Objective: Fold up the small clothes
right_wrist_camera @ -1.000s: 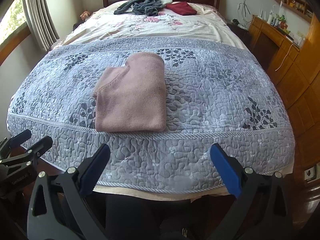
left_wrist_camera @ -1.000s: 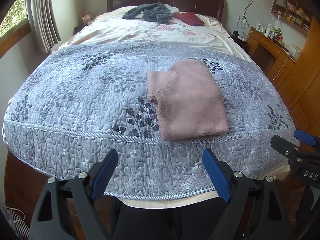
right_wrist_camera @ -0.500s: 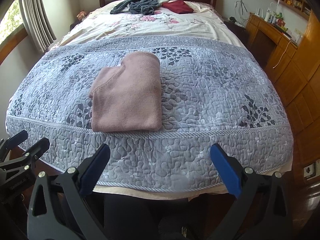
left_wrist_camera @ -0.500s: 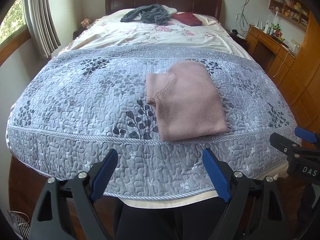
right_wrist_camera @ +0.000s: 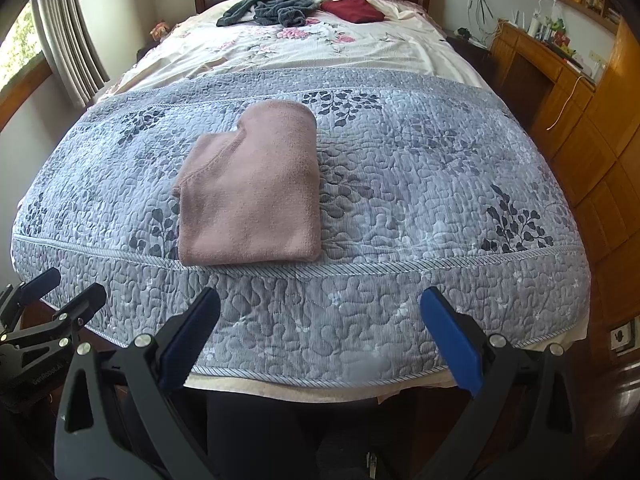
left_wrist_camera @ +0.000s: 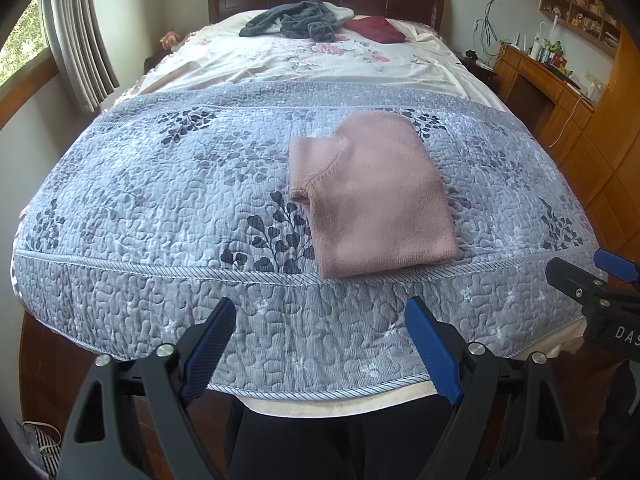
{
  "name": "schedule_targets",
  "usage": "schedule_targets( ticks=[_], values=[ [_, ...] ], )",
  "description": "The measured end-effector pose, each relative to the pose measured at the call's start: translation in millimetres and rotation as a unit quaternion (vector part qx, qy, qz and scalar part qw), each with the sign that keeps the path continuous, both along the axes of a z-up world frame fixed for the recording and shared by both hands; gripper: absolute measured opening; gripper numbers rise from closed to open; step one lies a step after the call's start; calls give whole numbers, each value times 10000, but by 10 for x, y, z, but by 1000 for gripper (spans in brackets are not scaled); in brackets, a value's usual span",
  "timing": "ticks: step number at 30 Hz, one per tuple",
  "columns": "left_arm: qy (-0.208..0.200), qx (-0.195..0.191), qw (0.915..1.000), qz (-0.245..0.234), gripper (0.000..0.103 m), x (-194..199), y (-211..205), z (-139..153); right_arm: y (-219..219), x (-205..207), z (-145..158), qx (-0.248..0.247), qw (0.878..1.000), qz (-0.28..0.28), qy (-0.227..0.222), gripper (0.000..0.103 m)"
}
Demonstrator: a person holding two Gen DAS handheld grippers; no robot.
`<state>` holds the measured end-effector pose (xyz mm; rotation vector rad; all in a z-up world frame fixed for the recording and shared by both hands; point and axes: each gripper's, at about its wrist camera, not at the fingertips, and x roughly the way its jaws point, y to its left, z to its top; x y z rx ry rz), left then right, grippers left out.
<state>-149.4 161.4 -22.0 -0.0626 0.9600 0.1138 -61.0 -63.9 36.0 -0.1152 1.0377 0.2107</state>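
Note:
A folded pink sweater [left_wrist_camera: 372,196] [right_wrist_camera: 252,192] lies flat on the grey quilted bedspread [left_wrist_camera: 168,200] [right_wrist_camera: 432,184], near the foot of the bed. My left gripper [left_wrist_camera: 320,344] hangs open below the bed's foot edge, well short of the sweater, with nothing between its blue pads. My right gripper [right_wrist_camera: 320,336] is open too, empty, at the same height off the foot edge. Each gripper shows at the side of the other's view: the right one [left_wrist_camera: 592,280] and the left one [right_wrist_camera: 52,300].
A dark grey garment [left_wrist_camera: 292,20] [right_wrist_camera: 268,6] and a folded dark red one [left_wrist_camera: 374,28] [right_wrist_camera: 352,8] lie by the headboard on the floral sheet [left_wrist_camera: 320,64]. A wooden desk and cabinets [left_wrist_camera: 560,92] line the right wall. Curtains [left_wrist_camera: 76,44] hang left. A person's dark-clothed legs [left_wrist_camera: 296,440] stand at the bed's foot.
Both grippers have drifted slightly and the view has risen a little; the sweater lies as before and both stay open.

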Motion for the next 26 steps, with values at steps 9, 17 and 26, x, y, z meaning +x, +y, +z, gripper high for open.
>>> schedule_targets(
  ticks=[9, 17, 26],
  values=[
    [35, -9, 10000, -4, 87, 28, -5, -28, -44, 70, -72, -5, 10000, -68, 63, 100],
    [53, 19, 10000, -35, 87, 44, -23, -51, -50, 81, -82, -39, 9999, -73, 87, 100],
    [29, 34, 10000, -62, 87, 43, -36, -33, -77, 80, -52, -88, 9999, -132, 58, 100]
  ],
)
